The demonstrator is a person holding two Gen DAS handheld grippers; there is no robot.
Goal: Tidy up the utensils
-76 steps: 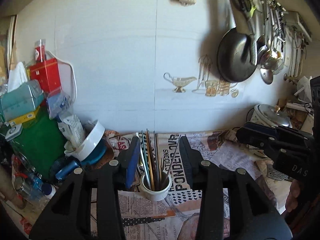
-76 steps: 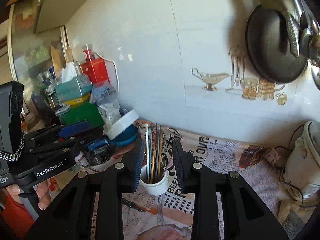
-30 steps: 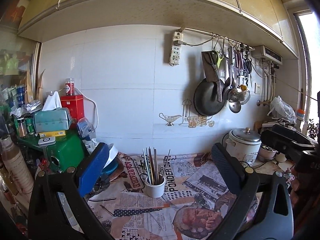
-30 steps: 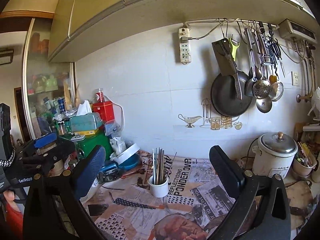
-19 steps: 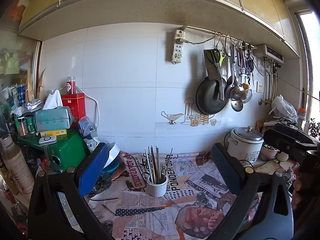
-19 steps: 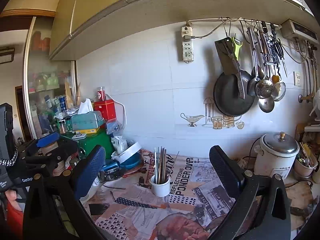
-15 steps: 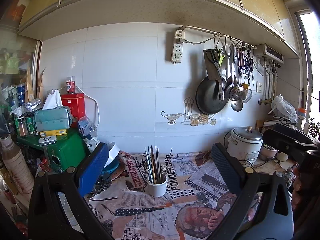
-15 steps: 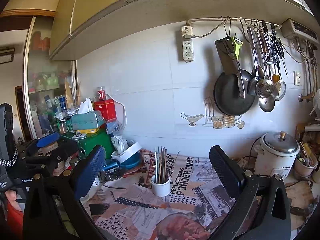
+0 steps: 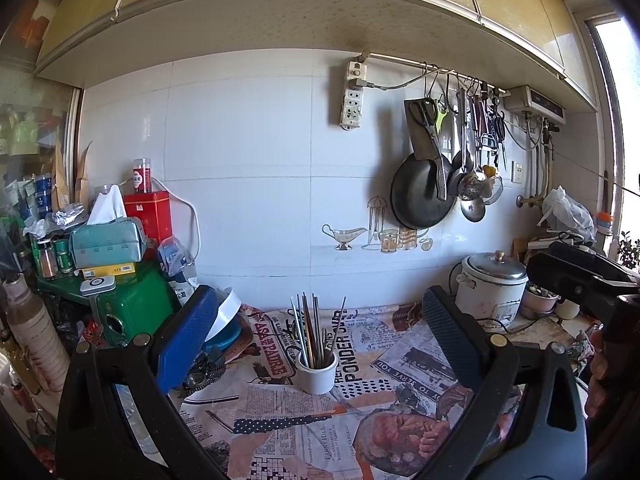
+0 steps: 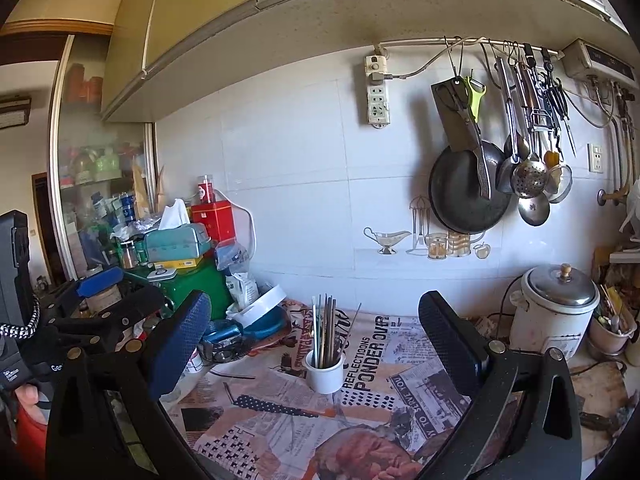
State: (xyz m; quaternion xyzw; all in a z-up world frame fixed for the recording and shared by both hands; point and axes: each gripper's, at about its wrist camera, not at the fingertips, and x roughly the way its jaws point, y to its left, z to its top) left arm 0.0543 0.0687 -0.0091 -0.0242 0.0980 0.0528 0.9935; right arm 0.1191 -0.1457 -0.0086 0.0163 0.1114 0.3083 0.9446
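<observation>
The left gripper (image 9: pixel 316 344) is hanging above the counter with its fingers (image 9: pixel 188 340) spread wide apart, and nothing is sitting between them; the right gripper (image 10: pixel 316 348) is doing the same, its fingers (image 10: pixel 450 352) wide apart and holding nothing. A small white cup (image 9: pixel 316 372) is standing upright on the newspaper (image 9: pixel 360 400) that is covering the counter, well ahead of both grippers and touching neither; in both views it is appearing between the two fingers, but farther back. A bundle of thin sticks (image 9: pixel 314 330) is standing in the cup, most of them nearly upright, one leaning out to the right; I cannot tell if they are chopsticks or skewers.

To the left of the cup a white lid (image 9: pixel 224 314) is leaning tilted on a blue dish (image 10: pixel 264 326); behind these a green box (image 9: pixel 136 308) is carrying a pale tissue box (image 9: pixel 108 242) and a red tin (image 9: pixel 146 214). On the right a rice cooker (image 10: pixel 554 310) is standing near the wall. Above it a black pan (image 10: pixel 466 192), a cleaver (image 10: pixel 456 120) and some ladles (image 10: pixel 528 184) are hanging from a rail (image 10: pixel 420 43); a power strip (image 10: pixel 377 90) is hanging on the wall beside them.
</observation>
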